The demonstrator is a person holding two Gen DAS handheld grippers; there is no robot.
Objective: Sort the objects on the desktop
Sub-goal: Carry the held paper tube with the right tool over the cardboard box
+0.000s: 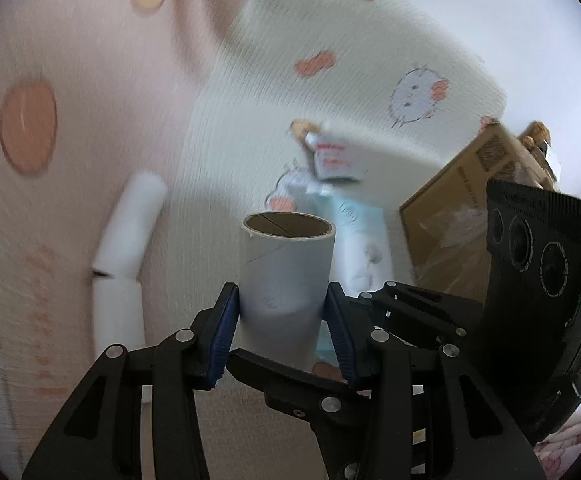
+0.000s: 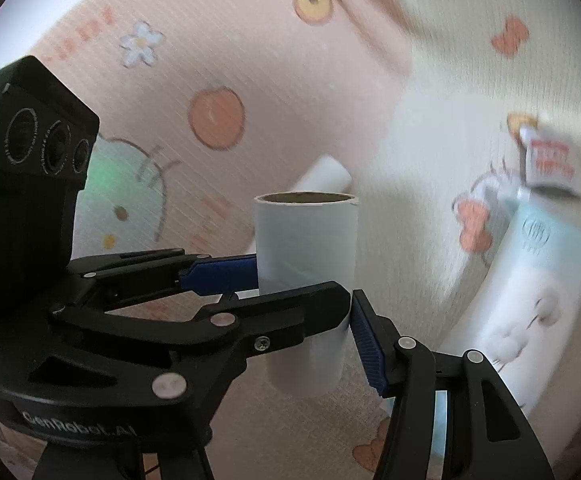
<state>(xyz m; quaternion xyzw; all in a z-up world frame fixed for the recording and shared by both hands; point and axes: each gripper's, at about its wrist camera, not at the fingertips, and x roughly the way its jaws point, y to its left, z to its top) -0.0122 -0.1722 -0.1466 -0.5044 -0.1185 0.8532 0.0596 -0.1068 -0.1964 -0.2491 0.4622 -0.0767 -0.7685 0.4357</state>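
A white roll with a brown cardboard core (image 1: 288,272) stands upright above the patterned cloth. My left gripper (image 1: 284,320) is shut on the roll's lower half, blue pads against both sides. In the right wrist view the same roll (image 2: 306,248) is in front of the camera, and my right gripper (image 2: 310,344) is also shut on it: its blue pad (image 2: 364,348) presses the right side, while the left gripper (image 2: 218,272) reaches in from the left and crosses in front.
A white handle-like cylinder (image 1: 124,248) lies on the cloth at left. A pale blue and white pack (image 2: 530,280) and a small red-printed packet (image 1: 332,158) lie to the right. A cardboard box (image 1: 470,200) stands at far right.
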